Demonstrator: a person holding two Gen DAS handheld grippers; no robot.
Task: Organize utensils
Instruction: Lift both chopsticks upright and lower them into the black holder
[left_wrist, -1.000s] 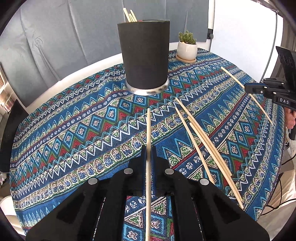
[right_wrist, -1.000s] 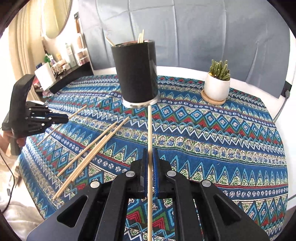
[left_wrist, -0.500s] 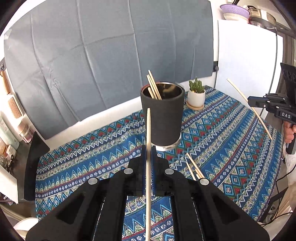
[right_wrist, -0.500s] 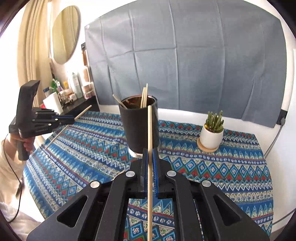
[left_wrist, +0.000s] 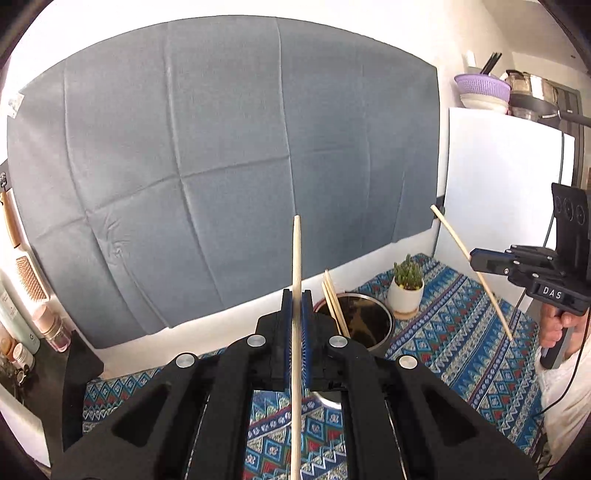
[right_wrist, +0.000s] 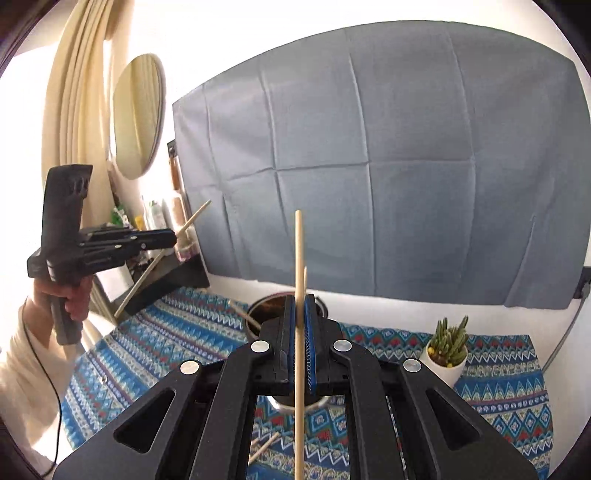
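My left gripper (left_wrist: 296, 295) is shut on a wooden chopstick (left_wrist: 296, 258) that stands upright between its pads, high above the table. The black utensil cup (left_wrist: 364, 325) sits just beyond and right of it, with a few chopsticks (left_wrist: 334, 306) leaning inside. My right gripper (right_wrist: 300, 301) is shut on another chopstick (right_wrist: 298, 251), held upright above the same cup (right_wrist: 266, 314). Each gripper shows in the other's view: the right one (left_wrist: 476, 260) at the right edge, the left one (right_wrist: 168, 238) at the left.
A small cactus in a white pot (left_wrist: 406, 291) stands right of the cup on the blue patterned tablecloth (left_wrist: 461, 332). Loose chopsticks (right_wrist: 264, 446) lie on the cloth below my right gripper. A grey backdrop hangs behind; a shelf with bottles (left_wrist: 22, 332) is at left.
Both grippers have risen well above the table and tilted up with their chopsticks. The cup now sits low in both views, seen from above its rim.
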